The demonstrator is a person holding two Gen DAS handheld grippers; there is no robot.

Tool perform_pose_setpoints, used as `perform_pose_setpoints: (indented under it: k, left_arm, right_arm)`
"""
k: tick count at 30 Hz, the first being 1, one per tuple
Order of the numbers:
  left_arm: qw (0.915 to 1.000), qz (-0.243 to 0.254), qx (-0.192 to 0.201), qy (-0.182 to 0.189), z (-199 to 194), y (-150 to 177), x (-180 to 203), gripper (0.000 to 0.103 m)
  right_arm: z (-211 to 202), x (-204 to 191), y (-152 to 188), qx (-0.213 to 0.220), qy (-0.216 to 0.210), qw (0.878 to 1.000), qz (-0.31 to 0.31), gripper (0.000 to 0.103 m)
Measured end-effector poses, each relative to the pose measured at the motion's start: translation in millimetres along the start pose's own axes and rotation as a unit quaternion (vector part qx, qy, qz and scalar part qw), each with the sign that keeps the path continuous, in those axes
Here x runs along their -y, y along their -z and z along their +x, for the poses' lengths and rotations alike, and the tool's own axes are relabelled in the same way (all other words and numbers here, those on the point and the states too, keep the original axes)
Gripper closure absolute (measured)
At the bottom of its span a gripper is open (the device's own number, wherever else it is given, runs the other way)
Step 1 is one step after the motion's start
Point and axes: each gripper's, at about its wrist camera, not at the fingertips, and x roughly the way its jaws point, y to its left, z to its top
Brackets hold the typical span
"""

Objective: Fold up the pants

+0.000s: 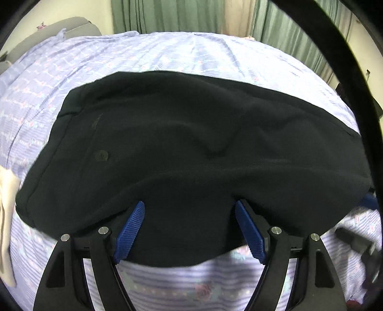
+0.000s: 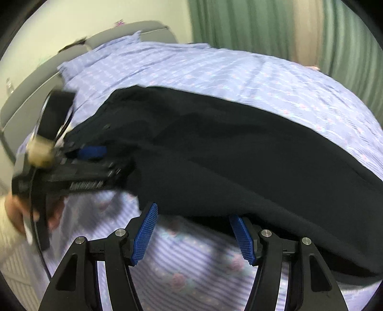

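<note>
Black pants [image 1: 182, 143] lie folded in a broad band across the lilac sheet [image 1: 167, 57]. My left gripper [image 1: 190, 203] hovers over their near edge, jaws wide apart. Dark cloth lies under and between the blue pads [image 1: 132, 229], which do not press on it. In the right wrist view the pants [image 2: 227, 153] run from upper left to lower right. My right gripper [image 2: 193, 210] is open at their near hem, with flowered sheet between its fingers; the right fingertip [image 2: 235, 221] meets the hem. The blurred left gripper's blue pad [image 2: 92, 152] sits on the pants' left end, held by a hand [image 2: 19, 210].
The bed's sheet [image 2: 215, 71] extends beyond the pants on all sides. Green curtains [image 1: 167, 14] hang behind the bed and a grey headboard [image 2: 134, 31] stands at the back left. A white cloth [image 1: 7, 215] lies at the left edge. A black cable [image 1: 347, 71] arcs on the right.
</note>
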Motion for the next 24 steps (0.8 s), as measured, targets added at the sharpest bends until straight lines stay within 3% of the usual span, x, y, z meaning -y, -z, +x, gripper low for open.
perform_pose_setpoints:
  k: [6,9,15,19,24]
  left_arm:
    - [0.9984,-0.024,0.035,-0.036,-31,-26,-18,0.025]
    - [0.9979,-0.029,0.032,-0.048,-39,-29,-24,0.025]
    - [0.9974,-0.033,0.019,-0.061,-53,4,-34,0.025]
    - [0.9964,-0.070,-0.002,-0.048,-56,28,-39,0.025]
    - [0.9944,-0.098,-0.018,-0.036,-60,52,-45,0.025]
  right_arm:
    - [2,-32,-10,0.019,-0.026,0.997,-0.063,0.041]
    - [4,-33,-17,0.017,-0.042,0.997,-0.066,0.041]
    - [-8,-53,-8,0.014,-0.059,0.988,-0.140,0.039]
    - [-10,-54,-9,0.015,-0.079,0.990,-0.117,0.041]
    - [-10,-80,-3,0.027,-0.026,0.976,-0.213,0.045]
